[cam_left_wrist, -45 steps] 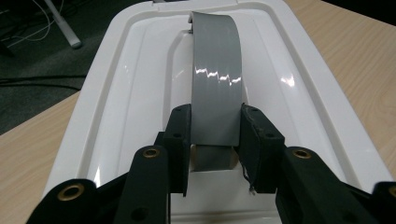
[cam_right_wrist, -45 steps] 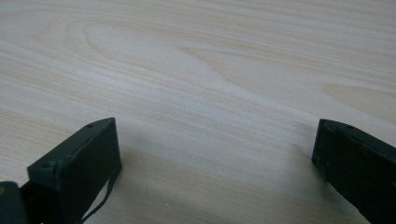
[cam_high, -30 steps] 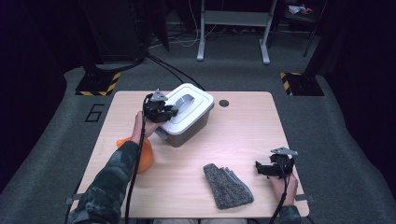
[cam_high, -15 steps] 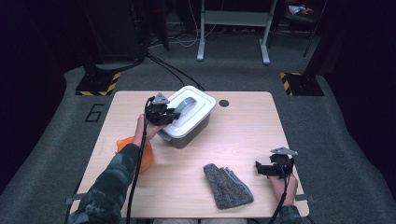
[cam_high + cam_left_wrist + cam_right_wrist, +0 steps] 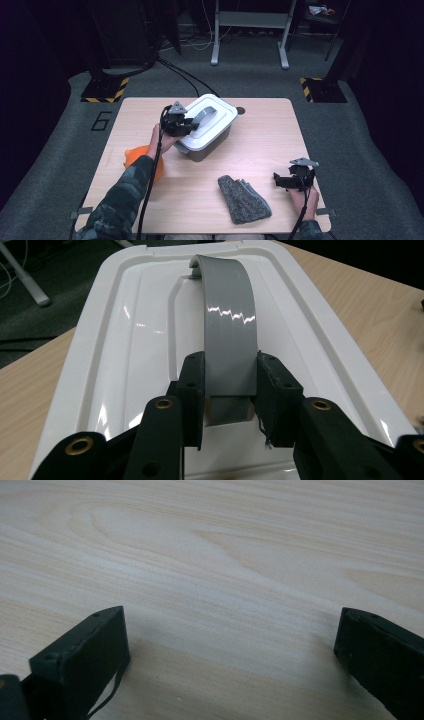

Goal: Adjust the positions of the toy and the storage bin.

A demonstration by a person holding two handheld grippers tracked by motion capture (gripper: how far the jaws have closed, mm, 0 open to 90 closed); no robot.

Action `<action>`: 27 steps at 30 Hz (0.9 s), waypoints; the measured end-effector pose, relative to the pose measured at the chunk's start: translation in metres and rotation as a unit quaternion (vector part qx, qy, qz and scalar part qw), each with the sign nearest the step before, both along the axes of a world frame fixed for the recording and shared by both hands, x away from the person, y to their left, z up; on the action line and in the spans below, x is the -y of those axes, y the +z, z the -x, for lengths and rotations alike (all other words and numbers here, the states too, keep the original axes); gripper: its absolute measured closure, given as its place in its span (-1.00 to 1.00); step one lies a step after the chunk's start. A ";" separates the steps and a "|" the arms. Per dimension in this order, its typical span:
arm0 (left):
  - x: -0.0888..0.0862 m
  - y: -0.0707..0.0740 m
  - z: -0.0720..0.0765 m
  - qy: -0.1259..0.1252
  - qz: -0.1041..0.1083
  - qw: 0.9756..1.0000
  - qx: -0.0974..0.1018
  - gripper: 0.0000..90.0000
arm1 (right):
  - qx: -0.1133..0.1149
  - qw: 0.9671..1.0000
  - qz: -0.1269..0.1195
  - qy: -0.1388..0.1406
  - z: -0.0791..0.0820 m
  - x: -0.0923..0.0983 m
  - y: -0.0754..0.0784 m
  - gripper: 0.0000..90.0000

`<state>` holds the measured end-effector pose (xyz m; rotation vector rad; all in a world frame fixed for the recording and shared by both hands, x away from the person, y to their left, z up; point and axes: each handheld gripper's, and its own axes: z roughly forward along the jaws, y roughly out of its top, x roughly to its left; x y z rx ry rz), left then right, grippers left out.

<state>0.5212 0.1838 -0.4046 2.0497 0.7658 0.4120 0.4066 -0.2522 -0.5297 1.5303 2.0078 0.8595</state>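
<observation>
A grey box with a white lid (image 5: 215,120) sits at the middle back of the wooden table (image 5: 265,125). A grey arched handle (image 5: 227,325) runs along the lid (image 5: 125,340). My left gripper (image 5: 187,125) (image 5: 229,395) is shut on the near end of that handle (image 5: 204,116), one jaw on each side of it. Near the table's front right corner my right gripper (image 5: 280,181) (image 5: 227,650) stands open just over the bare tabletop (image 5: 210,555), with nothing between its jaws.
A folded grey cloth (image 5: 242,199) lies at the front middle, left of the right gripper. An orange thing (image 5: 136,156) lies half hidden under the left forearm. Black cables trail from both grippers. Dark floor surrounds the table.
The left gripper and the handle end have shifted slightly; the lid looks a little differently seated on the box. The right gripper has kept still.
</observation>
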 end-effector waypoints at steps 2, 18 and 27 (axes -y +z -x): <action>0.002 0.000 0.001 -0.002 0.000 1.000 0.001 0.49 | -0.002 1.000 0.001 0.001 0.000 0.000 0.000 -1.00; 0.020 -0.001 0.005 -0.024 0.008 1.000 -0.003 0.49 | -0.002 1.000 0.000 0.001 0.000 0.000 0.000 -1.00; 0.031 -0.001 0.007 -0.044 0.010 0.999 -0.004 0.49 | -0.001 1.000 0.000 0.001 0.000 0.000 0.000 -1.00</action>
